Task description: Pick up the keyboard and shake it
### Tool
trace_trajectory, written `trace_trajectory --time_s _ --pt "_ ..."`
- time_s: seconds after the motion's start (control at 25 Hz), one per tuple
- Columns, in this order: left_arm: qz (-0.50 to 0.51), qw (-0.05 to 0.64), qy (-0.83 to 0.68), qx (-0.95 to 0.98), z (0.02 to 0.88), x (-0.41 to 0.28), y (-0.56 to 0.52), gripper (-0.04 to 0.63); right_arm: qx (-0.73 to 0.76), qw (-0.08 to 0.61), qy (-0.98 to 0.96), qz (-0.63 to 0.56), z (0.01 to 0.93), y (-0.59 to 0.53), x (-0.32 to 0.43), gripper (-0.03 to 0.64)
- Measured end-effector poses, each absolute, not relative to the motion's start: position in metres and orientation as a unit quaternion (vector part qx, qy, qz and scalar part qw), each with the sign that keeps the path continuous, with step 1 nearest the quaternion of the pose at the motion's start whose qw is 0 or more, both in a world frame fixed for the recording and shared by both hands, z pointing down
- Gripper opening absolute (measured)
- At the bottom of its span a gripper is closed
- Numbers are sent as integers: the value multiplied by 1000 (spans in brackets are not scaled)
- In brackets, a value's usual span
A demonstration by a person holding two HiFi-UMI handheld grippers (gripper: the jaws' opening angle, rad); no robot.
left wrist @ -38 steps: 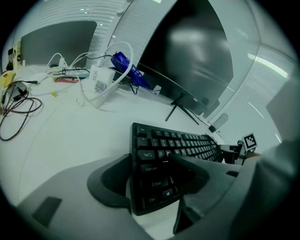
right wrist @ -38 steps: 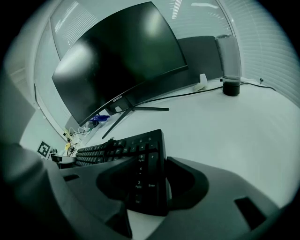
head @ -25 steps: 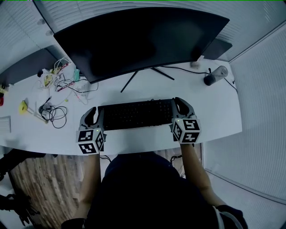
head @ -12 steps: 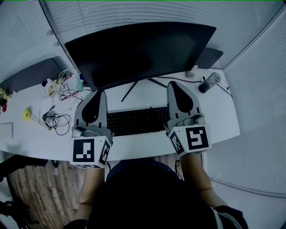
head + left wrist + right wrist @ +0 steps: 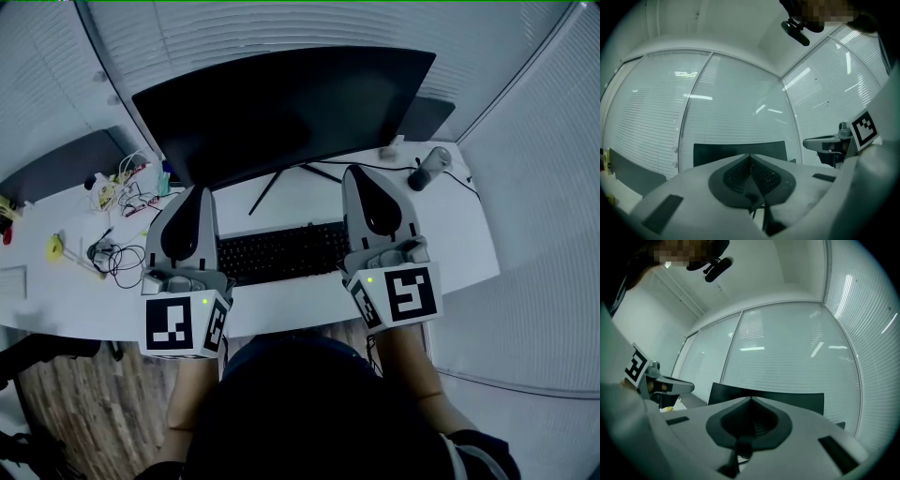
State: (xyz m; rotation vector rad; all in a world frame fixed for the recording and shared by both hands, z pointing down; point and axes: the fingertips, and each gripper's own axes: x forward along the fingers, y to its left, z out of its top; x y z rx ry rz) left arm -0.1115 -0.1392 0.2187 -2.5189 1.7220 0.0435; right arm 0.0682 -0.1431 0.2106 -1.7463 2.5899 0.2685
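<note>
Jaws of the left gripper (image 5: pixel 750 157) are closed tip to tip along one straight seam, with nothing between them. Its two smooth, pale plastic jaws are each faced with dark pads (image 5: pixel 736 176) of fine grid texture, which together form a rounded teardrop patch. The right gripper (image 5: pixel 751 399) has the same build, its two jaws likewise pressed together and empty. In the head view the left gripper (image 5: pixel 195 192) and the right gripper (image 5: pixel 362 172) lie side by side, well apart, pointing away from the person. Each carries at its rear one cube (image 5: pixel 183 323) with black-and-white square markers. Between the two grippers and below them lies one keyboard (image 5: pixel 281 251), black, flat and rectangular with rows of small keys. It rests on the smooth white desk (image 5: pixel 450 234), held by neither gripper, with both ends hidden behind the gripper bodies. Beyond the fingertips stands one wide, curved black monitor (image 5: pixel 281 103) on a thin, splayed stand (image 5: pixel 281 183). Left of the left fingertips lies a tangle of thin cables (image 5: pixel 117 253). Right of the right fingertips stands one dark cylinder (image 5: pixel 427 169). White slatted blinds (image 5: pixel 525 187) enclose the desk.
</note>
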Motion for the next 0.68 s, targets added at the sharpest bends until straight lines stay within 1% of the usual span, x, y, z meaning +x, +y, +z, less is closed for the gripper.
trace_trajectory --time_s 0.68 --pt "21 45 564 -824 219 -117 -130 23 -561 9 824 84 213 -133 65 26"
